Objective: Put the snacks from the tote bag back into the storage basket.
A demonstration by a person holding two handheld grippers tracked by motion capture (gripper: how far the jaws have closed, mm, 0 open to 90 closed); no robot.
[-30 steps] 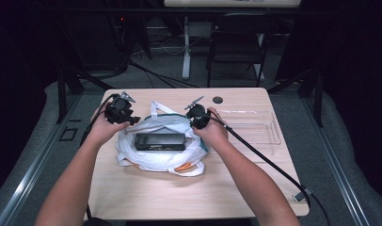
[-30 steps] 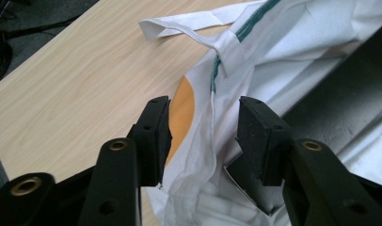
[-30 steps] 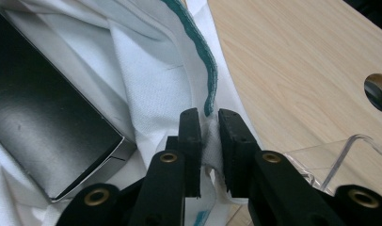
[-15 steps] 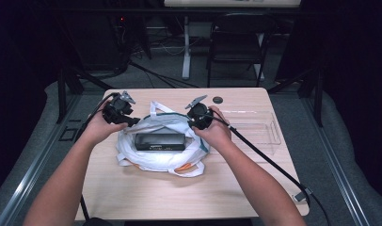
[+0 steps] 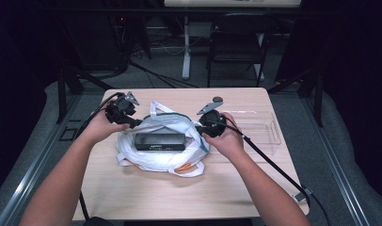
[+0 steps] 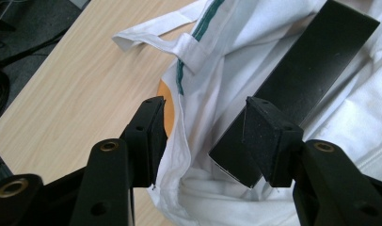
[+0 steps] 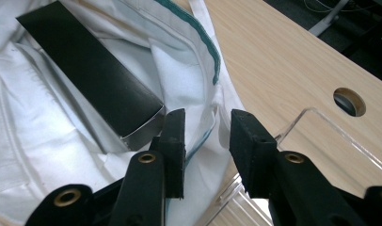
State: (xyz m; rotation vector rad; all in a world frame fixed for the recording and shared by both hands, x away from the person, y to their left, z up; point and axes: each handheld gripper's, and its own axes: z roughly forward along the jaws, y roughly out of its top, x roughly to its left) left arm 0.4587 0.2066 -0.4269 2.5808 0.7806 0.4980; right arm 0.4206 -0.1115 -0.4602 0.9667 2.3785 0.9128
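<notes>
Left gripper [image 5: 132, 123] at the left edge of the white cloth bag with green trim [image 5: 156, 157], on the light wooden table [image 5: 132, 197]. In the left gripper view its jaws stand roughly half apart and have just been opening; the bag's rim cloth [image 6: 182, 141] runs between them, pads not pressing it, nothing gripped. Orange patch [image 6: 168, 106] shows beside the left pad.

Long black rectangular box [image 5: 160, 141] lies flat inside the bag's open mouth, mid-table, between the two grippers.

Right gripper [image 5: 201, 129] at the bag's right edge. Jaws a narrow gap apart, just been opening; green-trimmed rim [image 7: 205, 136] passes between the pads, looks loose, not clamped.

Clear plastic tray [image 5: 269, 136] just right of the bag. Round hole [image 7: 349, 101] in the tabletop beyond the tray.
</notes>
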